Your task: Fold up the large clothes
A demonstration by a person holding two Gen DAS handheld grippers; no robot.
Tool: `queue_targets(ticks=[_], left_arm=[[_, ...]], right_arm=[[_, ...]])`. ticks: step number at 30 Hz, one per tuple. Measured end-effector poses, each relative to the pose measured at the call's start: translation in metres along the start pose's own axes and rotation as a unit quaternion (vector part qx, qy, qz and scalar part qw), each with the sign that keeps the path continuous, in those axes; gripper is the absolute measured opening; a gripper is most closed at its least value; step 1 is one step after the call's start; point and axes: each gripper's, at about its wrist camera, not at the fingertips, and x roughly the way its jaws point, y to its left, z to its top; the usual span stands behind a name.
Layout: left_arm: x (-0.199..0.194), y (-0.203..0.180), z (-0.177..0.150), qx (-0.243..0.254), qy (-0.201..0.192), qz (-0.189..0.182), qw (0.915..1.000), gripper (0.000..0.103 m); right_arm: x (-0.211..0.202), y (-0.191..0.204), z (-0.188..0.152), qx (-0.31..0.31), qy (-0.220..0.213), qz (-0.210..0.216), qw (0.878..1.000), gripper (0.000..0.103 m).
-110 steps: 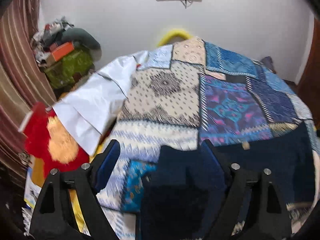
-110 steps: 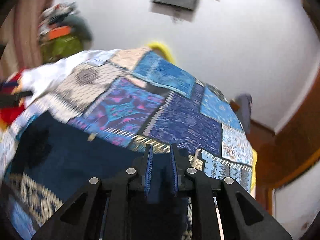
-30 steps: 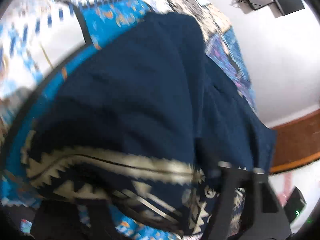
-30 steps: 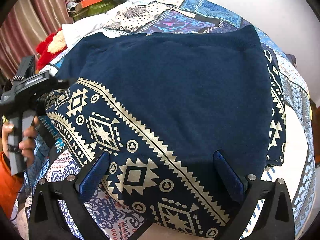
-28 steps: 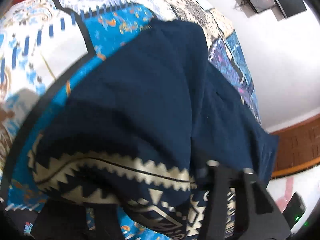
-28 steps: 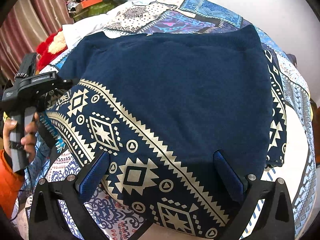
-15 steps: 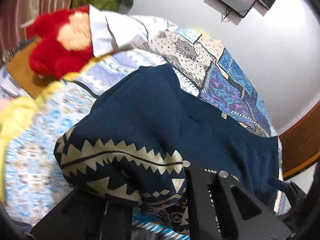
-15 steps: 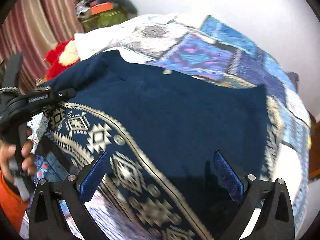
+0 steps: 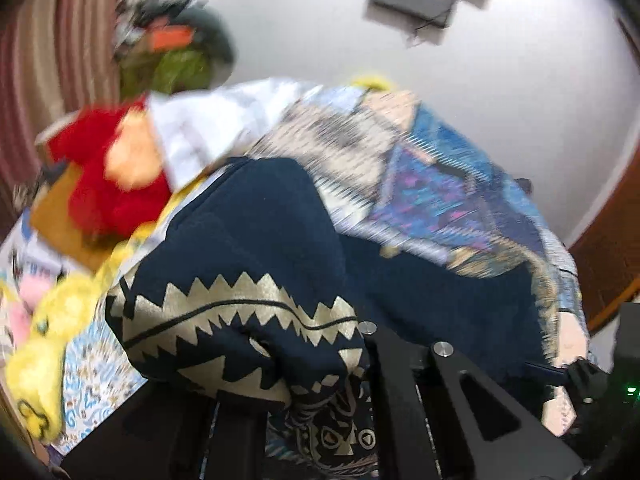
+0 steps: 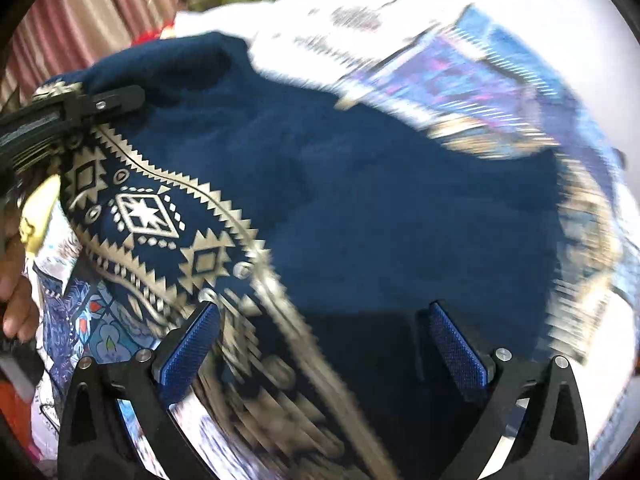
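A patchwork blue and beige bedspread (image 9: 460,184) carries the navy garment with cream geometric border (image 10: 360,200); the left gripper (image 9: 320,392) pinches its bunched patterned edge, while the right gripper (image 10: 324,344) hovers above it, jaws spread

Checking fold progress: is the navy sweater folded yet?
Partly: the navy sweater lies spread on the bed, one patterned corner lifted and draped over the left gripper.
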Motion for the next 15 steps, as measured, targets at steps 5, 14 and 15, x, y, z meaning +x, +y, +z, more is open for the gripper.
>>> queue_targets(ticks=[5,14,15], left_arm=[[-0.033,-0.096,0.005,0.097,-0.052,-0.046,0.9929,0.006],[-0.005,-0.195,-0.106,0.246,0.105,-0.141,0.9531,0.006],[0.001,-0.195,-0.119,0.260,0.123,-0.135,0.9482,0.006]], right_arm=[[-0.080,-0.074,-0.037,0.077,-0.055,-0.054,0.994,0.103],[-0.178,-0.174,-0.110,0.209,-0.103,-0.107,0.967,0.103],[-0.183,-0.177,-0.118,0.216,-0.104,-0.107,0.965,0.103]])
